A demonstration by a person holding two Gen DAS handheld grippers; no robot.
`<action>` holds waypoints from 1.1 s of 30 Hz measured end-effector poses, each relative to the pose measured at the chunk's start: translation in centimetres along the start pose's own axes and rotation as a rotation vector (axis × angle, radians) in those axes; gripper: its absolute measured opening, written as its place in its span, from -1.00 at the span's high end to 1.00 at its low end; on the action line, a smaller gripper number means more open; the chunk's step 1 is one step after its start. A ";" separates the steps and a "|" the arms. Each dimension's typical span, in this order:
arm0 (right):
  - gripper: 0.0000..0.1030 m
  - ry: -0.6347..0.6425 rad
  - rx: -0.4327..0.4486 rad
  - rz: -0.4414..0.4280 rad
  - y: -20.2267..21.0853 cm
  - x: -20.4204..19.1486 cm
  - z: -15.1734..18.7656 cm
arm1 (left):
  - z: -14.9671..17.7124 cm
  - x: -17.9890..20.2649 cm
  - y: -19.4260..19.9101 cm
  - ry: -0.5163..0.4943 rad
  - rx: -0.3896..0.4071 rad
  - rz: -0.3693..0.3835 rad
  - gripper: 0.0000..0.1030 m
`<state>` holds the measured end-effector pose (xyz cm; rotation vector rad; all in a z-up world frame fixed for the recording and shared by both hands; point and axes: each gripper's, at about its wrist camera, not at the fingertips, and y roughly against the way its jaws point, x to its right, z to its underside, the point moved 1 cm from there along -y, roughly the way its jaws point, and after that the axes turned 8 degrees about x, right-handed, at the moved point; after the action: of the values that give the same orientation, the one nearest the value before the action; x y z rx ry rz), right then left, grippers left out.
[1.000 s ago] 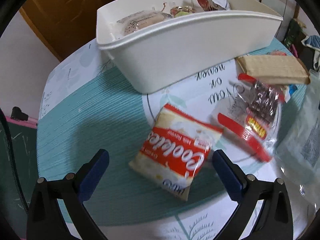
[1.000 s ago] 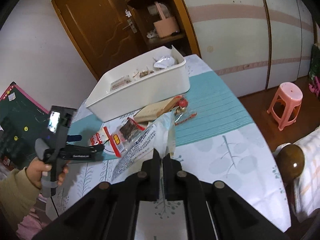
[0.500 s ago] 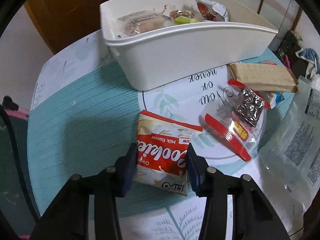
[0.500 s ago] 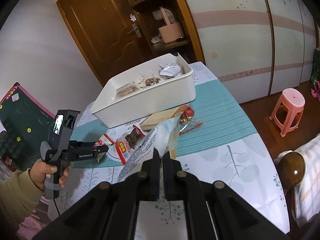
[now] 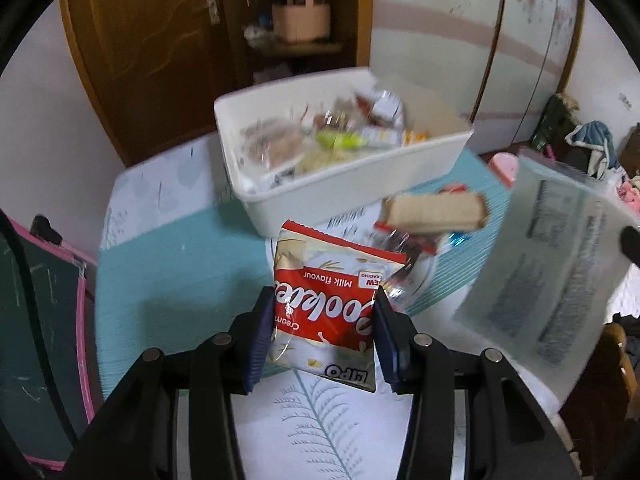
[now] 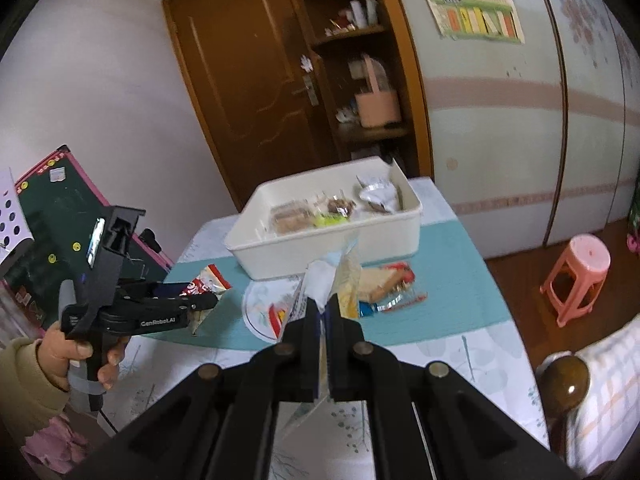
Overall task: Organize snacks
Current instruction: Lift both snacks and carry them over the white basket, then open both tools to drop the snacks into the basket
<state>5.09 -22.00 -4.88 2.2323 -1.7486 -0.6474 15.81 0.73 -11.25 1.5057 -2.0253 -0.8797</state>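
Note:
My left gripper (image 5: 322, 316) is shut on a red and white cookie packet (image 5: 328, 300), held clear above the table; the same packet (image 6: 206, 282) shows in the right wrist view, in the gripper (image 6: 200, 300) a hand holds. My right gripper (image 6: 325, 310) is shut on the edge of a clear printed plastic bag (image 6: 320, 284), which hangs lifted at the right of the left wrist view (image 5: 560, 256). A white bin (image 5: 352, 196) with several snacks stands at the table's far side (image 6: 320, 248). A wafer pack (image 5: 436, 210) and a red-striped clear packet (image 6: 394, 302) lie in front of it.
The table has a teal and white leaf-print cloth (image 5: 168, 272). A green chalkboard with a pink frame (image 6: 52, 216) leans at the left. A pink stool (image 6: 578, 276) stands on the floor at the right, and a wooden door and shelves (image 6: 280, 80) lie behind.
The left gripper closed on the cookie packet and lifted it off the table. The right gripper rose with the plastic bag still in its grip.

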 end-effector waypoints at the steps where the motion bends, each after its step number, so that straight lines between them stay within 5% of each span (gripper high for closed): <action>1: 0.96 0.014 0.012 0.000 0.3 -0.4 -0.5 | -0.6 0.0 1.0 0.001 0.015 0.003 0.14; 17: 0.96 0.211 0.241 0.001 -0.2 -4.7 -13.6 | -11.6 0.7 8.7 -0.094 0.215 -0.109 0.13; 33: 0.96 0.272 0.384 0.084 -8.1 -6.3 -22.5 | -22.1 -2.6 2.7 0.015 0.281 -0.182 0.13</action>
<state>21.57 -15.79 12.44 2.3275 -1.9345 0.0188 30.15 -1.10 5.93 1.8668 -2.0932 -0.6666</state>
